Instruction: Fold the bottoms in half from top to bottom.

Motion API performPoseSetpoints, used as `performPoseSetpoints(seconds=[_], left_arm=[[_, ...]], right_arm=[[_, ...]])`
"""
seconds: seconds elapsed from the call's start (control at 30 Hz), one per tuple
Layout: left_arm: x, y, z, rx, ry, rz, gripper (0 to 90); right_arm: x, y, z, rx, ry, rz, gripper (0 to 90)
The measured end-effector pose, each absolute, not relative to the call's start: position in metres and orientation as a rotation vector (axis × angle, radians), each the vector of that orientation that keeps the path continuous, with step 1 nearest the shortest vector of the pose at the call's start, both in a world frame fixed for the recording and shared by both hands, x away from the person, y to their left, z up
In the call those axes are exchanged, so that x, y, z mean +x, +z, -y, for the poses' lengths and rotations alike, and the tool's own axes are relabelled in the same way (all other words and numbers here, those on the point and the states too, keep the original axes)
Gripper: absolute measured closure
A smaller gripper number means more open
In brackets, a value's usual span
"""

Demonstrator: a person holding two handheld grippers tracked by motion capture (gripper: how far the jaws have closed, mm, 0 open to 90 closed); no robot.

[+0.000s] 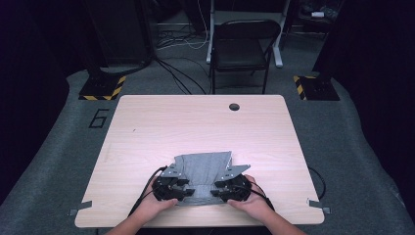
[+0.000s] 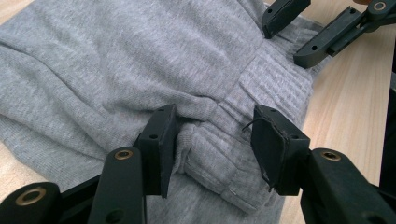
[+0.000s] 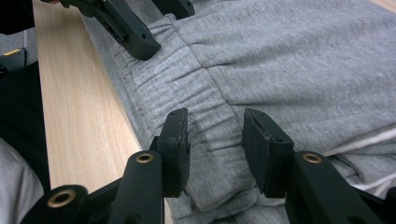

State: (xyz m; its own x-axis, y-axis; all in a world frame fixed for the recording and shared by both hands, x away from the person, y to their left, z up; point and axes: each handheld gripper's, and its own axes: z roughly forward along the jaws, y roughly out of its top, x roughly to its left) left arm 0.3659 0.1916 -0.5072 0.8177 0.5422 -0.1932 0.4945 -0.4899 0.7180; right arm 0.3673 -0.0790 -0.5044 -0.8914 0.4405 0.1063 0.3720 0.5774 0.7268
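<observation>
A light wooden table (image 1: 147,127) carries a folded grey garment (image 1: 205,166).

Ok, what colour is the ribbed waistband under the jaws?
Heather grey, like the rest of the garment; the waistband shows best in the right gripper view.

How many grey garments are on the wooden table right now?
1. A folded grey knitted garment lies at the near edge of the light wooden table, between the left gripper and right gripper. Layers beneath could hide more.

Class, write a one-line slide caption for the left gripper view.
Left tongs open astride the ribbed waistband of a folded grey garment on a wooden table.
</observation>
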Motion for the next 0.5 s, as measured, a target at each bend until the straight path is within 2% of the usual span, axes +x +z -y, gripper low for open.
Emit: performPoseSetpoints(seconds=[0.1, 0.5], left_arm=[[0.368, -0.500, -0.193, 2.172, 0.049, -0.784, 49.7], [0.385, -0.488, -0.215, 2.107, 0.134, -0.872, 47.2]], right_arm=[[0.369, -0.503, 0.079, 0.685, 1.211, -2.721, 59.9], [0.369, -0.500, 0.080, 0.704, 1.224, -2.719, 58.9]])
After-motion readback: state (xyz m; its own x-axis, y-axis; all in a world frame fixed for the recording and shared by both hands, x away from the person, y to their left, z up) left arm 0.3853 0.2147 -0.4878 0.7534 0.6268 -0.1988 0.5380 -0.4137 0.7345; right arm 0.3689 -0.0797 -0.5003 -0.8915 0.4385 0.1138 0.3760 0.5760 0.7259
